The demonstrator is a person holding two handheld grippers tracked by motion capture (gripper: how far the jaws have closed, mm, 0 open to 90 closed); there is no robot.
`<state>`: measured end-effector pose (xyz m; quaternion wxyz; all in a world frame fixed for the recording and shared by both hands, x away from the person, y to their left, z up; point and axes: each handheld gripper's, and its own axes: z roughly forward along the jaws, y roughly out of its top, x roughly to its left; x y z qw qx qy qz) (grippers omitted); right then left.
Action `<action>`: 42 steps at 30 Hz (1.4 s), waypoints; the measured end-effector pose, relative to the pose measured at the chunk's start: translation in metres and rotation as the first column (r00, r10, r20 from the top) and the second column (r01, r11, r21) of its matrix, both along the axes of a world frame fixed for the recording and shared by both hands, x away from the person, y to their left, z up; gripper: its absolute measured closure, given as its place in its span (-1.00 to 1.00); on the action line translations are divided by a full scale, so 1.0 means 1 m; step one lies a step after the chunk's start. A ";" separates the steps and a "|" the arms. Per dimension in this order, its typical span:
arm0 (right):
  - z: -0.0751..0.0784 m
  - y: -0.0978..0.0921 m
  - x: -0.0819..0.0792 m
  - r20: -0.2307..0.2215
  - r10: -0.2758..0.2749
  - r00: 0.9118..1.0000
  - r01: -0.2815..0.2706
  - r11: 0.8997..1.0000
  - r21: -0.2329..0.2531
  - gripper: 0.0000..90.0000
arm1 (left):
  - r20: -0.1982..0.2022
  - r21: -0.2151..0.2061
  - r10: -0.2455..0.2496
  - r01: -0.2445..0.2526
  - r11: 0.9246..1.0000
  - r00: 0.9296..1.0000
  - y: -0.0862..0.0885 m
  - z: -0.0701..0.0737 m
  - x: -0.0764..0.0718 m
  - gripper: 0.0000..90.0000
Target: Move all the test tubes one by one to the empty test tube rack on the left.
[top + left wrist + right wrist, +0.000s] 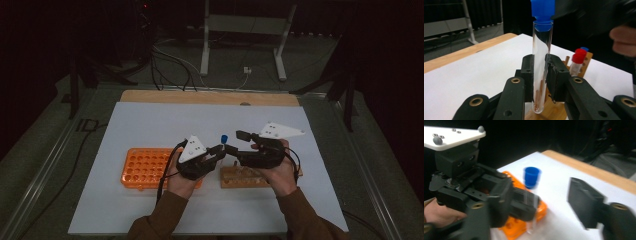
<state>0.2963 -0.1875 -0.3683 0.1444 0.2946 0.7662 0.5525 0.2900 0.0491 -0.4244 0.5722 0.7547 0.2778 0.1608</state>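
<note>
Left gripper view: a clear glass test tube [541, 67] with a blue screw cap [543, 11] stands upright, pinched by my left gripper [539, 75] above the wooden tube rack [554, 110]. My right gripper [231, 142], jaws spread, flanks the cap. I judge uncapping comes next: close squarely on it, then twist.

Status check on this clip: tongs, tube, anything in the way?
Left tongs shut on blue-capped test tube, upright. Right tongs open, beside its blue cap. Wooden rack below; nothing in the way.
</note>
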 end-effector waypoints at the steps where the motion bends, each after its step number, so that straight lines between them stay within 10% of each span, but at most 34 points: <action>1: 0.000 -0.003 -0.001 0.010 -0.013 1.000 0.013 1.000 -0.002 -0.40 | -0.002 0.000 0.010 -0.010 1.000 1.000 0.004 -0.002 0.000 0.72; 12: -0.019 -0.055 -0.014 0.070 -0.174 0.982 0.178 0.982 -0.058 -0.95 | -0.016 0.006 0.074 -0.074 0.997 0.997 0.029 -0.015 -0.007 0.72; 25: -0.031 -0.104 -0.019 0.035 -0.281 0.959 0.279 0.959 0.055 -1.00 | -0.020 0.023 0.106 -0.106 0.994 0.994 0.044 -0.033 -0.022 0.72; 42: -0.036 -0.119 -0.024 0.032 -0.306 0.951 0.304 0.951 0.054 -1.00 | -0.074 0.121 0.116 -0.107 0.987 0.990 0.055 -0.058 -0.035 0.72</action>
